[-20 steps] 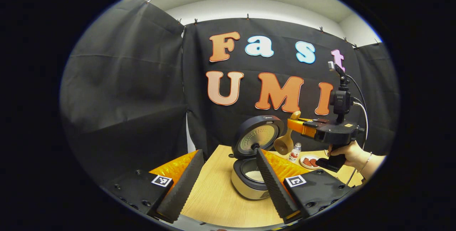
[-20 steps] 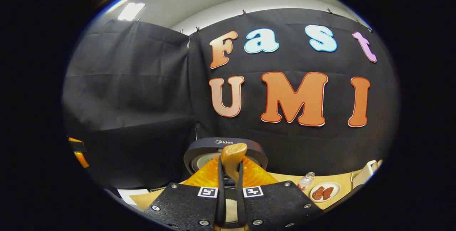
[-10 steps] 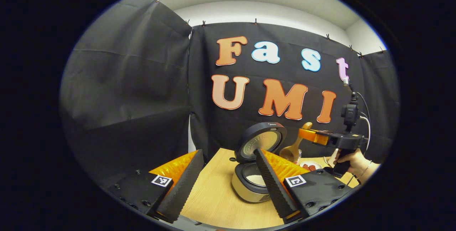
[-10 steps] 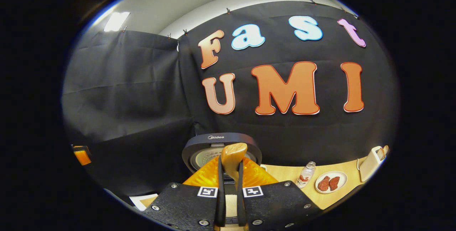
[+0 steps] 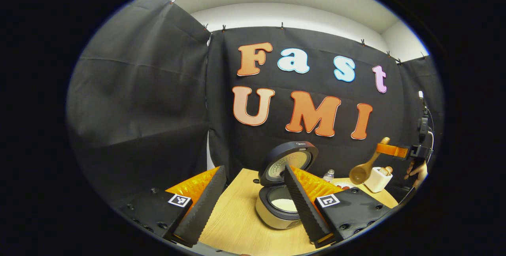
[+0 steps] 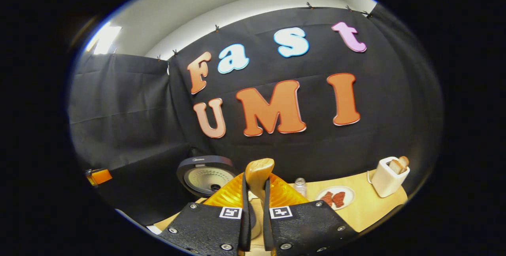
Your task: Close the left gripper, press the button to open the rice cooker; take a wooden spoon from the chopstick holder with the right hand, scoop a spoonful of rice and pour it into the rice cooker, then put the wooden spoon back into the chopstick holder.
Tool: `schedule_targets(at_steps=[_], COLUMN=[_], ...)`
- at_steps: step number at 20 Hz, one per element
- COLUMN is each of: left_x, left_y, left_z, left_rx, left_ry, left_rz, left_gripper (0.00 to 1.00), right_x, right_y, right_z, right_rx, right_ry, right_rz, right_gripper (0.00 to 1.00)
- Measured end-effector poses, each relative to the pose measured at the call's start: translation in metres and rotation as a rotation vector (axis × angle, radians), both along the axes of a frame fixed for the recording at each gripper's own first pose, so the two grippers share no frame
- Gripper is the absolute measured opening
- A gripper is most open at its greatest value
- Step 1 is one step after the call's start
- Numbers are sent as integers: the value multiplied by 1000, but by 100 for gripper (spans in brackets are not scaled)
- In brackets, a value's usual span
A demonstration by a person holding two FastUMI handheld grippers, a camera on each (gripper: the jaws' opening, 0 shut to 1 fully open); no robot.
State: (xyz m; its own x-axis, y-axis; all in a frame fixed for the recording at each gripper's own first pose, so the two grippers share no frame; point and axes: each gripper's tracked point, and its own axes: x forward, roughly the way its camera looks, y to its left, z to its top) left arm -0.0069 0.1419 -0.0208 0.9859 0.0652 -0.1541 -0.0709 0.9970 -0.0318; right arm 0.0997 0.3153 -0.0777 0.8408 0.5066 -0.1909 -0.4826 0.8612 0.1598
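Wooden table (image 5: 237,224) seemingly carries open rice cooker (image 5: 278,204).

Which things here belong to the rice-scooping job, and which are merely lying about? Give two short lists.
Belong to the job:
- rice cooker, lid up, rice inside
- wooden spoon, clamped in the right tongs
- chopstick holder
- left tongs, open

Lying about:
- small bottle
- plate with reddish pieces on it

- The left claw (image 5: 253,204) has its two fingers spread wide apart and holds nothing.
- The right claw (image 6: 254,208) has its fingers close together, pinching a thin handle.
- A hand (image 5: 418,172) holds the right claw up high.
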Motion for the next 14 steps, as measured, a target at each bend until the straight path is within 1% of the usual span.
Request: schedule_targets(at_steps=[4, 7, 10, 14], left_x=[17, 24, 31, 37], left_y=[-20, -37, -50, -59], left_z=[-4, -3, -4, -6], left_rx=[12, 5, -16, -24], left_ry=[6, 5, 7, 2], left_rz=[-35, -64, -81, -75], left_gripper=[99, 99, 99, 99], right_x=[-6, -13, -20, -25], right_y=[-76, -122, -152, -169], right_z=[-19, -47, -80, -125], right_rx=[-12, 0, 27, 58], right_ry=[37, 95, 163, 243], right_rz=[-122, -202, -260, -301], right_gripper=[12, 11, 11, 12])
